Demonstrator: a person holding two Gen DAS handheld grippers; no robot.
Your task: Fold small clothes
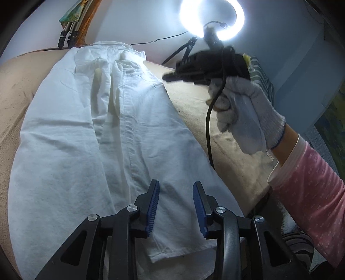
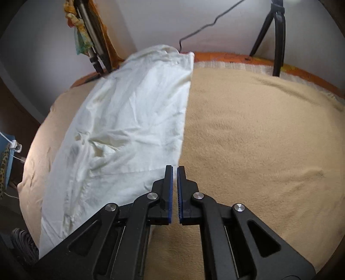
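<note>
A white garment lies flat and folded lengthwise on a beige blanket. My left gripper is open and empty, hovering just above the garment's near end. My right gripper is shut with nothing between its pads, above the blanket at the garment's right edge. In the left wrist view the right gripper is held in a white-gloved hand above the blanket, right of the garment.
A lit ring light on a black tripod stands at the far edge of the bed. A cable runs along the wall. A folded stand with colourful cloth leans at the far left.
</note>
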